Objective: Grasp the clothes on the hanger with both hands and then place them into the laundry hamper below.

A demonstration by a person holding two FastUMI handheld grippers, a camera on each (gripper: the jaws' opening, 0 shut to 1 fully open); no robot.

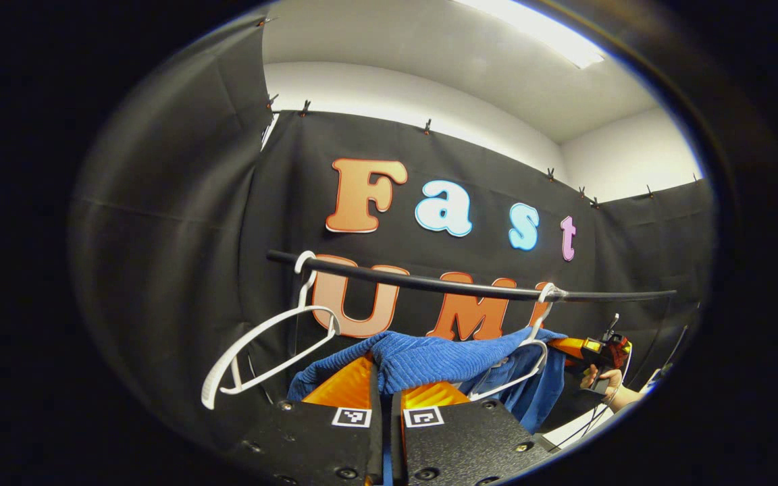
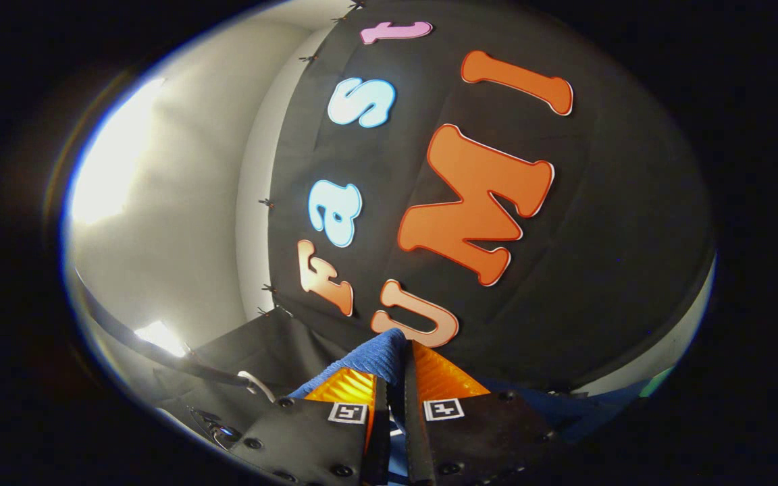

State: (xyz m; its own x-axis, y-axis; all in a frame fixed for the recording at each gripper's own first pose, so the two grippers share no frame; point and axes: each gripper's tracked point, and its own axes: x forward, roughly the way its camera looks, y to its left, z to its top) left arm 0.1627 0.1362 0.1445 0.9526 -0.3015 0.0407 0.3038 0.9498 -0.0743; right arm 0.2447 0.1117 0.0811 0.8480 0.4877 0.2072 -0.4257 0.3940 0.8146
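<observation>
Soft, light blue cloth [image 1: 429, 358] drapes over a white hanger [image 1: 531, 351] on the rail [image 1: 470, 287]. Left gripper [image 1: 385, 388] and right gripper [image 2: 396, 371] each pinch its bunched edge, a secure hold.

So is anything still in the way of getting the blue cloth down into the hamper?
Yes: the cloth is draped over a white hanger hooked on the black rod. Both tools are shut on it. No hamper can be seen.

A thin black horizontal rail [image 1: 429, 282] carried two white plastic hangers. The bare hanger [image 1: 264, 344] hung near the rail's left end, tilted; the other hanger [image 1: 531, 344], toward its right end, bore blue ribbed cloth [image 1: 429, 358].
</observation>
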